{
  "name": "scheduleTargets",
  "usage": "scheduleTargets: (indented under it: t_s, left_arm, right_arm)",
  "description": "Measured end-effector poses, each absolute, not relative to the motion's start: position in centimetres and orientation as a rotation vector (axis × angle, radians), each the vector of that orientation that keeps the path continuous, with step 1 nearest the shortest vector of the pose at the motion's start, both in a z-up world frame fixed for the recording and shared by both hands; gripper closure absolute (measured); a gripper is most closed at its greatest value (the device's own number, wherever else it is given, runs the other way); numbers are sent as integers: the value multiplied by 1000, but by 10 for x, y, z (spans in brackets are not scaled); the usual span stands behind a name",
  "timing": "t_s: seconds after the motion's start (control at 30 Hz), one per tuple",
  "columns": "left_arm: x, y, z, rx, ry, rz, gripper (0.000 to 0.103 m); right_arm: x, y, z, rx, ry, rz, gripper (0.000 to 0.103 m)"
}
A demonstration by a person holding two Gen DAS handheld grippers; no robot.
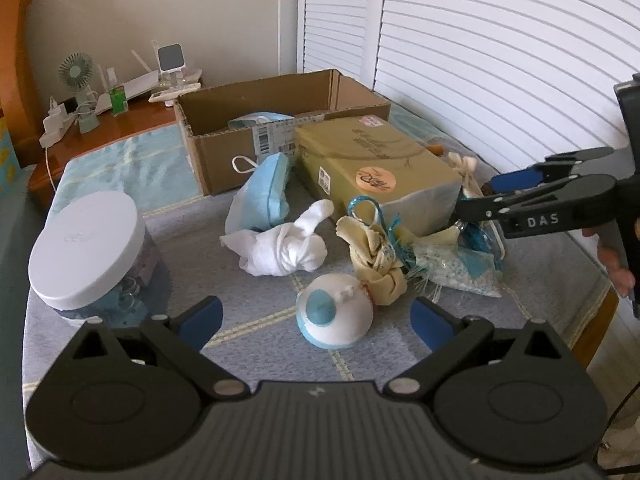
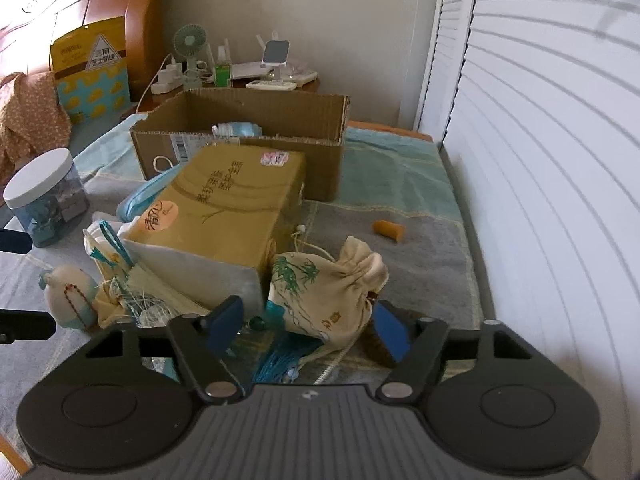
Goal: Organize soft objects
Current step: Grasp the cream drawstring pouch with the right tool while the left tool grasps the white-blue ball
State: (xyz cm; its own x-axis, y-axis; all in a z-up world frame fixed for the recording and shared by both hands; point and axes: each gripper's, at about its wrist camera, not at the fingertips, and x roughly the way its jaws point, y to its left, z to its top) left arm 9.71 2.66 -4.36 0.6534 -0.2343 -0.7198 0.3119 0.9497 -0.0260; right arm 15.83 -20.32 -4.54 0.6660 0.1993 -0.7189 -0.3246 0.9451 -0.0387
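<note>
Soft items lie on the cloth-covered table before an open cardboard box (image 1: 256, 128). My left gripper (image 1: 318, 320) is open, its jaws either side of a white and blue round pouch (image 1: 334, 322). Beyond it lie a knotted white cloth (image 1: 286, 246), a cream knotted cloth (image 1: 376, 260) and a blue zip pouch (image 1: 264, 196). My right gripper (image 2: 308, 330) is open around a cream drawstring bag with green print (image 2: 324, 294); it also shows in the left wrist view (image 1: 486, 196). A blue mask (image 2: 236, 130) lies inside the box (image 2: 240, 132).
A yellow paper-wrapped package (image 1: 372, 164) lies across the middle, against the box. A clear jar with a white lid (image 1: 86, 248) stands at the left. A small orange piece (image 2: 389, 229) lies to the right. A nightstand with a fan (image 1: 78, 80) stands behind; louvred doors are on the right.
</note>
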Motion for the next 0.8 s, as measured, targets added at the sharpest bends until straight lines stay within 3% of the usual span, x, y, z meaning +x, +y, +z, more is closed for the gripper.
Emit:
scheduleTargets:
  t_s: [0.33,0.43,0.5,0.8]
  left_arm:
    - [98,26,-47,96,815,-318,3]
    - [98,26,-47,91,817,-320,3]
    - [98,27,-47,91,817,-321,3]
    - [92,27,-44,83,803,-343,3]
  right_arm:
    - [166,-199,-47,-165,804,303,36]
    - [162,-195,-49,-178,799,303,48]
    - [160,-193,-49,-186,807,306,68]
    - [138,-187,-38,-228,794,303,82]
